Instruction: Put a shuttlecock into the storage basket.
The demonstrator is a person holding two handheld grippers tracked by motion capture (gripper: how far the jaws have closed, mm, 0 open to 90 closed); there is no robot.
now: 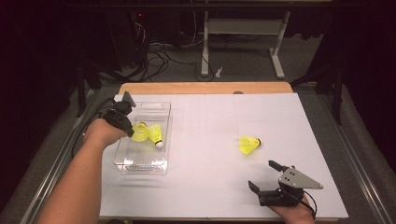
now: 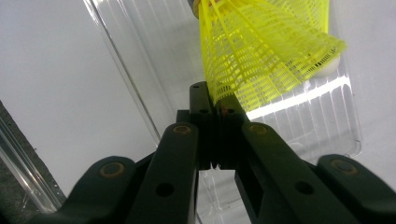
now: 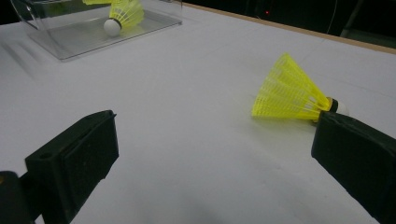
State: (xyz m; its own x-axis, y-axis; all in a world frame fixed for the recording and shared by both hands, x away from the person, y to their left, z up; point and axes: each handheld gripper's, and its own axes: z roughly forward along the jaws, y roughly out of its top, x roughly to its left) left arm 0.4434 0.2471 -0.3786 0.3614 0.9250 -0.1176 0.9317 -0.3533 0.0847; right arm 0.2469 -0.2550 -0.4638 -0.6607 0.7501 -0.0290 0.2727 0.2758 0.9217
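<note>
Your left forearm (image 1: pixel 79 179) reaches forward along the table's left side, wrist angled inward. Left gripper (image 1: pixel 132 132) points down and right, jaws pressed together. Right hand (image 1: pixel 295 210) sits low at the near edge; right gripper (image 1: pixel 265 175) lies level, jaws spread wide.

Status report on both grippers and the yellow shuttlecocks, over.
Left gripper shut on yellow plastic shuttlecock over clear plastic box. Right gripper open, facing the loose shuttlecock on the table. Path clear.
</note>
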